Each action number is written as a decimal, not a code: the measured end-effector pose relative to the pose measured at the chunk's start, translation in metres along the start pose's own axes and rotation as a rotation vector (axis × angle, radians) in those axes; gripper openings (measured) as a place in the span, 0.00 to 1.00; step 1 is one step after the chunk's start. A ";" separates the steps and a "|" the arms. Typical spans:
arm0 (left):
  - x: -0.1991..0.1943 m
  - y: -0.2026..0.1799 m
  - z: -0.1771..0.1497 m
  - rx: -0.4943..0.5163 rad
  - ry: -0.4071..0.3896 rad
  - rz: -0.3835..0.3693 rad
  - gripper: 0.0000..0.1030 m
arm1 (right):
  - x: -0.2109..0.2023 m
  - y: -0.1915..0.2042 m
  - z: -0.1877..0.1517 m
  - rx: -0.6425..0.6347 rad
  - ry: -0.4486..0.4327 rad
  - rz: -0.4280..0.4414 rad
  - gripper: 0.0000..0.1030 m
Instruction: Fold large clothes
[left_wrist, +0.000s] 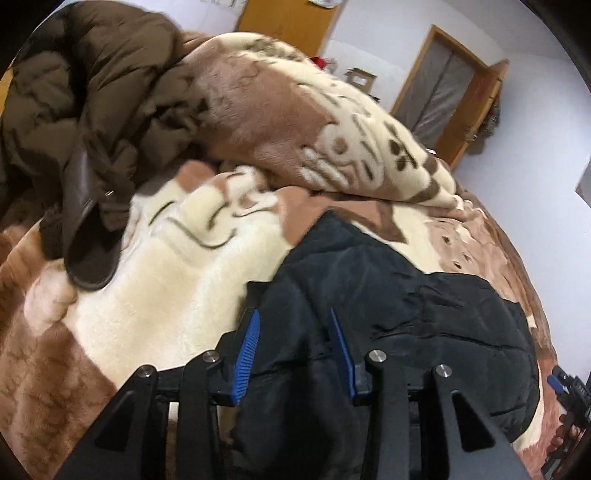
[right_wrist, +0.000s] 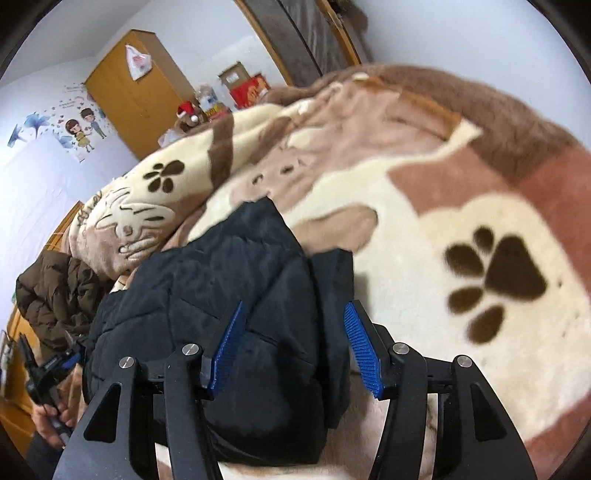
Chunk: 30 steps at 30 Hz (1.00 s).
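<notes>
A black quilted jacket (left_wrist: 424, 317) lies folded in a bundle on a plush cream and brown blanket; it also shows in the right wrist view (right_wrist: 221, 280). My left gripper (left_wrist: 293, 328) is open, its blue pads either side of the jacket's left end, fabric between the jaws. My right gripper (right_wrist: 295, 325) is open over the jacket's right end, fabric between the jaws. The right gripper also shows at the left wrist view's right edge (left_wrist: 565, 391), and the left gripper at the right wrist view's left edge (right_wrist: 48, 369).
A brown puffer coat (left_wrist: 92, 92) is heaped at the far left of the bed, also seen in the right wrist view (right_wrist: 55, 291). A bunched paw-print blanket (left_wrist: 314, 122) lies behind the jacket. A wooden wardrobe (right_wrist: 136, 92) and boxes (right_wrist: 243, 85) stand beyond the bed.
</notes>
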<state>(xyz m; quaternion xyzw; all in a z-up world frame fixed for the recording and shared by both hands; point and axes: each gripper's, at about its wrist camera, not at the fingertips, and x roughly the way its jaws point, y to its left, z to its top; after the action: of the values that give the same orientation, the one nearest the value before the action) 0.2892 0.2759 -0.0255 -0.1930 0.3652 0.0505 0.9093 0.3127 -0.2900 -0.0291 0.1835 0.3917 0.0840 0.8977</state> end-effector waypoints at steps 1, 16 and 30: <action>0.003 -0.008 0.000 0.024 0.002 -0.004 0.39 | 0.005 0.009 -0.001 -0.039 0.009 -0.013 0.55; 0.019 -0.042 -0.019 0.103 0.041 0.029 0.40 | 0.022 0.015 -0.022 -0.141 0.096 -0.109 0.55; -0.143 -0.114 -0.112 0.166 -0.006 -0.028 0.47 | -0.132 0.077 -0.098 -0.263 -0.017 -0.044 0.55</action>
<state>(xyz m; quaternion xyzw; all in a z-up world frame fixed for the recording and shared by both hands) 0.1390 0.1347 0.0345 -0.1216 0.3626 0.0080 0.9240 0.1507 -0.2326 0.0290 0.0562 0.3735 0.1135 0.9190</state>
